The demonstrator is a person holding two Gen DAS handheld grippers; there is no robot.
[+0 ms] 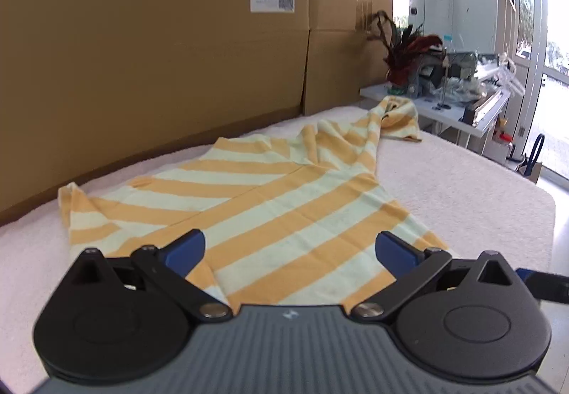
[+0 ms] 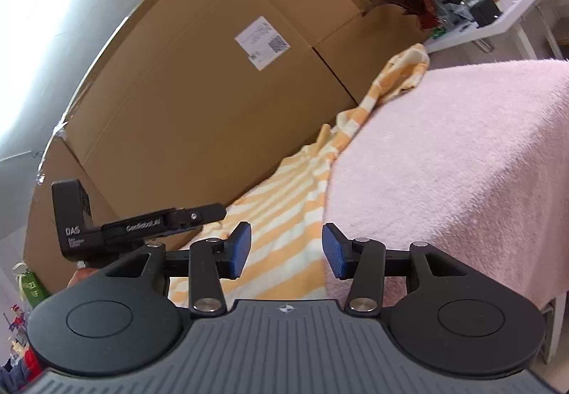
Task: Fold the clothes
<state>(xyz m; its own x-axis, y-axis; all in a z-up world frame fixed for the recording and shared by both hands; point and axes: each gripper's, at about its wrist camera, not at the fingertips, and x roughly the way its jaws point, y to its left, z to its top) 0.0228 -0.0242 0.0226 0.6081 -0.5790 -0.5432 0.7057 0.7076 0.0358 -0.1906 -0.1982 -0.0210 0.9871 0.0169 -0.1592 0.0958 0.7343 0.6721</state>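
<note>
Striped in orange and pale cream, the shirt lies spread on the white towel-covered tabletop, its long axis running from the hem under the left gripper away to the bunched end by the cardboard boxes. That gripper's fingers stand wide, holding nothing, straddling the near hem. The right gripper (also spread and empty) sits at the shirt's right edge, half over bare towel. Judging from this, the left is better placed on the hem, the right on the side edge.
</note>
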